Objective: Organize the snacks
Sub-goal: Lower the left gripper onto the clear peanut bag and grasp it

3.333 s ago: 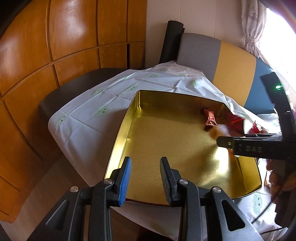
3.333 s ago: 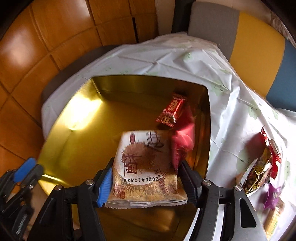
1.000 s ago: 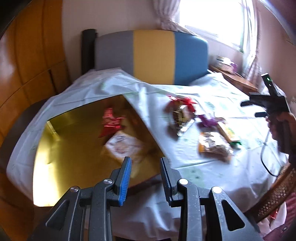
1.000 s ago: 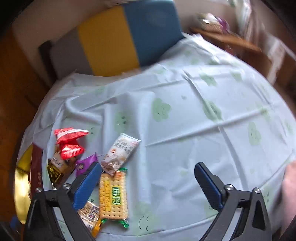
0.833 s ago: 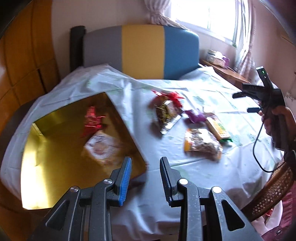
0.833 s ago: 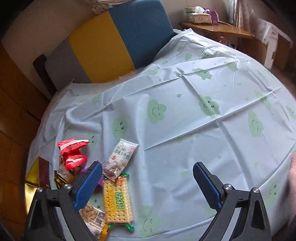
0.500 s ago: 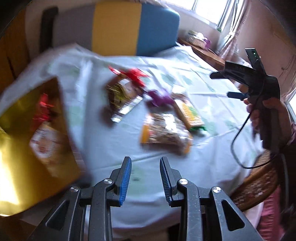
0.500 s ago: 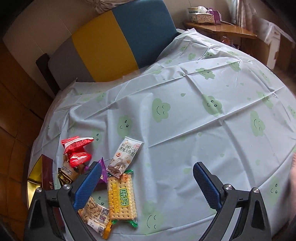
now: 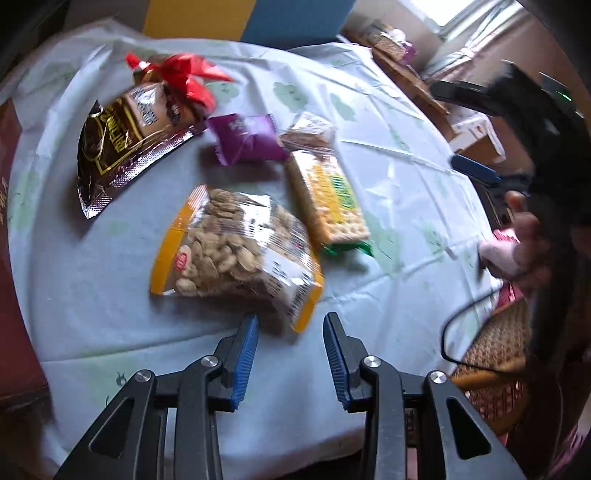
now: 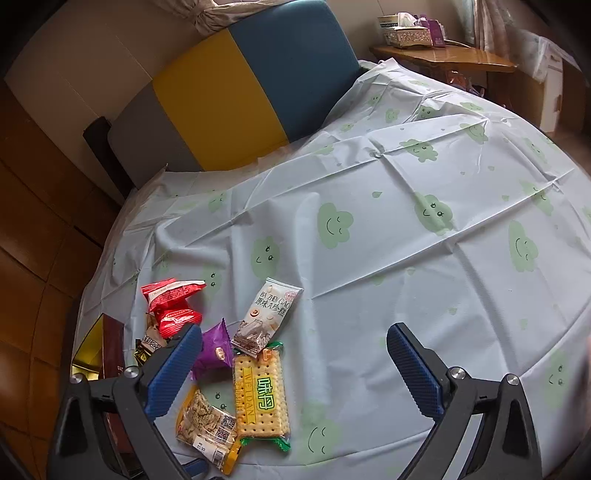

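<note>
Snacks lie in a cluster on the cloud-print tablecloth. A peanut bag lies just ahead of my open, empty left gripper; it also shows in the right wrist view. Beside it are a cracker pack, a purple packet, a brown foil bag, red packets and a white cake bar. My right gripper is wide open and empty above the cluster's right side. The gold tin's edge shows at far left.
A grey, yellow and blue chair back stands behind the table. A wooden side table with a tissue box is at the back right. A wicker chair is by the table's near right edge. Wooden panelling is on the left.
My left gripper has swung from the tin to the snack cluster and closed in on the peanut bag. My right gripper, which held a snack over the tin, is now empty and hovers steady.
</note>
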Demonstrator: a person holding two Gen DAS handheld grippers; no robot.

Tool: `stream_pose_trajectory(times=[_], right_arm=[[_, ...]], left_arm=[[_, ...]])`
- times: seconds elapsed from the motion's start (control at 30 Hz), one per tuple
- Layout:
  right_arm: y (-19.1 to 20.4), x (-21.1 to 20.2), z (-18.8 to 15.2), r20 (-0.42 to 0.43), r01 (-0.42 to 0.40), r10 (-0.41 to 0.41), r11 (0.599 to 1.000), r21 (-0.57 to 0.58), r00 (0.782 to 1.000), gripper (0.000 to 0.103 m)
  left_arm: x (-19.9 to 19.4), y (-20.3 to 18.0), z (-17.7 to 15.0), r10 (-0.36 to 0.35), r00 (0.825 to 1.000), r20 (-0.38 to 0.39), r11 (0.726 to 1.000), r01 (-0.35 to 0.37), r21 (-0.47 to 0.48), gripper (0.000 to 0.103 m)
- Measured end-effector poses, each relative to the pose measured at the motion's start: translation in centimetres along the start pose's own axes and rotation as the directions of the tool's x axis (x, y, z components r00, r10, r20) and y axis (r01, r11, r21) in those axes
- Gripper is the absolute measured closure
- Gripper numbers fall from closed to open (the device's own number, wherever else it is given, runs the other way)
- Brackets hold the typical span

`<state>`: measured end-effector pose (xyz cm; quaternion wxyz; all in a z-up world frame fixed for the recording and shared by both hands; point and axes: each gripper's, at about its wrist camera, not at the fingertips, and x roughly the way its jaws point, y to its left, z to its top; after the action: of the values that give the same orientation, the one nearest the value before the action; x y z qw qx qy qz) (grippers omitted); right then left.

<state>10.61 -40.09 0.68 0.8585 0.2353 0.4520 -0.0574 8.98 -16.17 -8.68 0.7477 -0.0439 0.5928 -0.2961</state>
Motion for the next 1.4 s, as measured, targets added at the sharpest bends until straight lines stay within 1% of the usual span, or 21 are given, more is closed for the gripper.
stream_pose_trajectory(times=[0.07, 0.2, 0.3, 0.37, 0.43, 0.53, 0.7, 0.77, 0.83, 0.9, 0.97, 1.03, 1.1, 1.17, 1.23, 1.27, 1.3, 1.37, 1.4], right_arm=[[0.0, 0.1, 0.0, -0.003, -0.005, 0.005, 1.000, 0.000, 1.000, 0.002], [0.2, 0.2, 0.0, -0.011, -0.008, 0.008, 1.000, -0.007, 1.000, 0.002], [0.3, 0.3, -0.1, -0.020, -0.011, 0.011, 1.000, -0.014, 1.000, 0.002], [0.3, 0.4, 0.0, -0.022, -0.009, 0.009, 1.000, -0.016, 1.000, 0.002], [0.3, 0.5, 0.0, -0.027, -0.011, 0.011, 1.000, -0.016, 1.000, 0.002], [0.5, 0.7, -0.1, -0.037, -0.003, 0.002, 1.000, -0.024, 0.999, 0.002], [0.4, 0.9, -0.2, -0.048, 0.005, -0.006, 1.000, -0.023, 0.999, 0.001], [0.3, 1.0, -0.3, -0.051, 0.005, -0.006, 1.000, -0.020, 0.999, 0.001], [0.3, 1.0, -0.3, -0.053, 0.004, -0.005, 1.000, -0.018, 0.999, 0.001], [0.4, 1.0, -0.3, -0.055, 0.000, -0.001, 1.000, -0.018, 0.998, 0.001], [0.5, 1.0, -0.3, -0.057, -0.005, 0.004, 1.000, -0.019, 0.998, 0.001], [0.5, 1.0, -0.3, -0.057, -0.009, 0.008, 1.000, -0.022, 0.998, 0.001], [0.5, 1.0, -0.3, -0.058, -0.014, 0.012, 1.000, -0.022, 0.998, 0.001], [0.5, 1.0, -0.3, -0.058, -0.015, 0.014, 1.000, -0.020, 0.998, 0.001], [0.4, 1.0, -0.3, -0.059, -0.016, 0.015, 1.000, -0.016, 0.998, 0.001], [0.4, 1.0, -0.3, -0.061, -0.017, 0.016, 1.000, -0.017, 0.998, 0.001], [0.5, 1.1, -0.4, -0.063, -0.015, 0.014, 1.000, -0.021, 0.998, 0.001], [0.7, 1.2, -0.5, -0.065, -0.006, 0.003, 0.999, -0.037, 0.998, 0.001], [0.8, 1.3, -0.5, -0.064, 0.000, -0.003, 0.999, -0.041, 0.998, 0.001]], left_arm=[[0.1, 0.3, 0.5, -0.012, 1.000, 0.013, 1.000, 0.012, -0.020, 0.066], [-0.2, 1.4, 2.3, 0.036, 0.998, 0.051, 0.998, -0.033, -0.051, 0.065], [-0.6, 2.7, 3.8, 0.051, 0.995, 0.082, 0.993, -0.042, -0.107, 0.063], [-0.9, 3.1, 4.1, 0.065, 0.993, 0.094, 0.992, -0.054, -0.116, 0.063], [-0.9, 3.4, 4.2, 0.084, 0.992, 0.093, 0.990, -0.072, -0.121, 0.061], [-0.7, 3.1, 4.3, 0.091, 0.992, 0.089, 0.988, -0.079, -0.130, 0.060], [0.2, 1.8, 5.4, 0.145, 0.986, 0.082, 0.977, -0.130, -0.169, 0.050], [0.5, 1.3, 6.0, 0.190, 0.978, 0.083, 0.967, -0.172, -0.189, 0.049], [0.9, 0.8, 6.6, 0.233, 0.969, 0.084, 0.959, -0.215, -0.185, 0.048], [1.3, 0.2, 7.2, 0.278, 0.957, 0.086, 0.950, -0.260, -0.173, 0.039], [2.1, -0.6, 7.9, 0.323, 0.942, 0.086, 0.940, -0.309, -0.142, 0.037], [2.8, -1.2, 8.3, 0.358, 0.928, 0.100, 0.931, -0.348, -0.109, 0.033], [3.2, -1.7, 8.6, 0.369, 0.922, 0.115, 0.929, -0.361, -0.084, 0.032], [3.3, -1.5, 8.7, 0.360, 0.924, 0.133, 0.933, -0.351, -0.081, 0.030], [3.5, -0.8, 8.6, 0.334, 0.933, 0.132, 0.942, -0.324, -0.092, 0.029], [3.6, -0.4, 8.3, 0.324, 0.939, 0.118, 0.945, -0.314, -0.093, 0.029], [3.4, -0.2, 8.2, 0.316, 0.941, 0.122, 0.948, -0.307, -0.087, 0.029], [2.9, -0.2, 8.2, 0.329, 0.937, 0.119, 0.943, -0.319, -0.096, 0.031], [2.8, -0.3, 8.3, 0.327, 0.938, 0.115, 0.943, -0.315, -0.107, 0.032]])
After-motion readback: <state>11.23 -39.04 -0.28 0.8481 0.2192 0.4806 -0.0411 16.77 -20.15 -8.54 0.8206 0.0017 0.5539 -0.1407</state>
